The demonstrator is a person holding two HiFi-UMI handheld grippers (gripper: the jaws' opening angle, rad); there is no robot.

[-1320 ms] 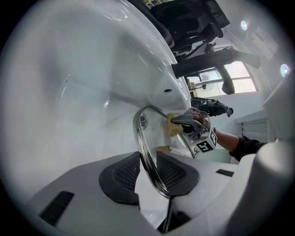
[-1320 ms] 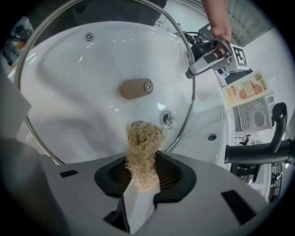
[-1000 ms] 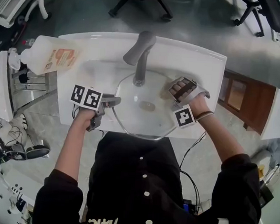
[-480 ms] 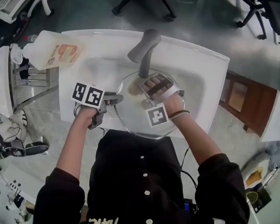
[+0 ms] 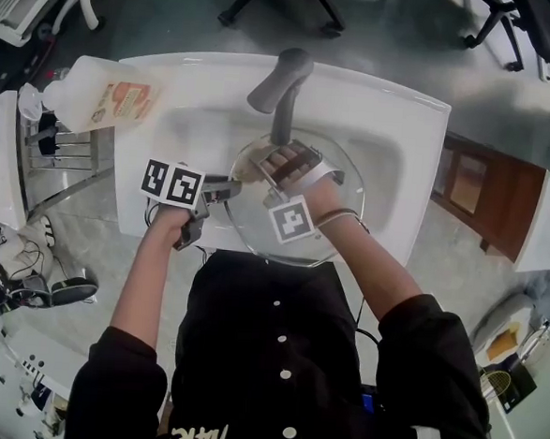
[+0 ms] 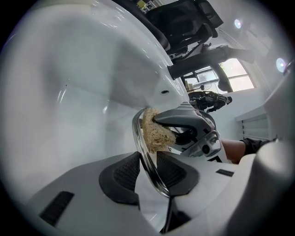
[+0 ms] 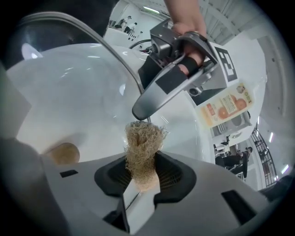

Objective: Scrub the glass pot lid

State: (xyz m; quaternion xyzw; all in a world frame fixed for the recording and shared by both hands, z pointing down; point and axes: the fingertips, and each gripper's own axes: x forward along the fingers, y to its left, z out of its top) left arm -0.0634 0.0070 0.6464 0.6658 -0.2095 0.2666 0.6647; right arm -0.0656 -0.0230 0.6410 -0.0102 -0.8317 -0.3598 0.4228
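A round glass pot lid [image 5: 344, 192] is held over the basin of a white sink [image 5: 399, 119]. My left gripper [image 5: 226, 194] is shut on the lid's metal rim [image 6: 144, 159] at its left edge. A tan fibrous scrubber [image 5: 249, 171] is clamped in my shut right gripper [image 5: 263, 167] and is pressed against the lid's upper left part, close to the left gripper. In the left gripper view the scrubber [image 6: 155, 133] lies against the glass under the right gripper [image 6: 191, 129]. The right gripper view shows the scrubber [image 7: 140, 147] sticking out towards the left gripper [image 7: 175, 78].
A grey faucet [image 5: 282, 91] rises right behind the lid. A soap bottle [image 5: 100, 103] lies on the sink's left corner. A wooden cabinet [image 5: 479, 191] stands to the right, and office chair bases stand on the floor beyond the sink.
My right gripper has carried the scrubber leftward across the lid, from its right rim to the upper left near the left gripper. The left gripper has kept its hold.
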